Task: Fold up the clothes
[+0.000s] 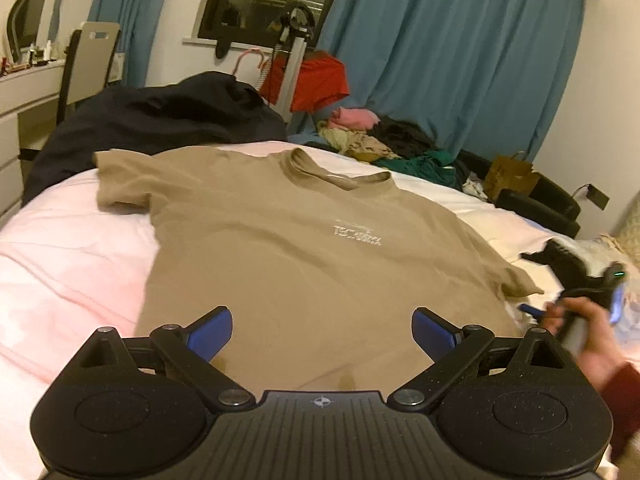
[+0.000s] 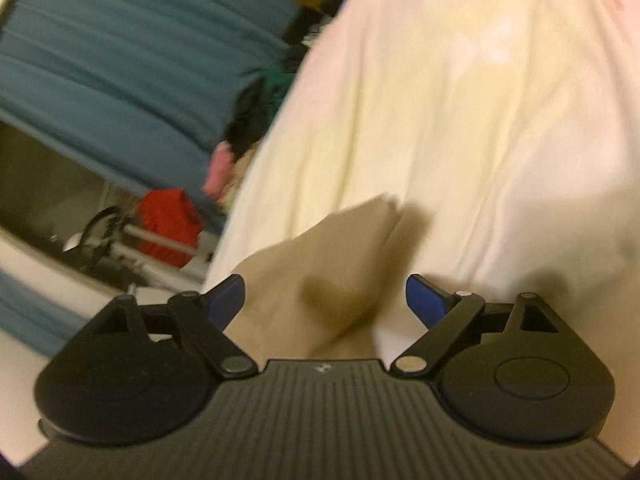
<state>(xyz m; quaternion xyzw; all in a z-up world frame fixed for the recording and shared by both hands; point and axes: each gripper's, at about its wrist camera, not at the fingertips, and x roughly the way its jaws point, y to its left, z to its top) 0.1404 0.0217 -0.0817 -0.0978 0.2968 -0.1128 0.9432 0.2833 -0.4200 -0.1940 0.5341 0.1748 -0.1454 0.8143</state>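
Covering the mattress, a soft pale pink sheet (image 1: 60,248) spread in loose creases under both tools. A tan cotton T-shirt (image 1: 280,248) lay flat on it, front up, stretching ahead of the left gripper (image 1: 322,330), whose blue-padded jaws stood wide apart and empty over the hem. The right gripper (image 2: 324,300) was likewise released, a blurred sleeve (image 2: 332,260) between its jaws. A hand (image 1: 580,332) holding that tool was smeared and partly cut off.
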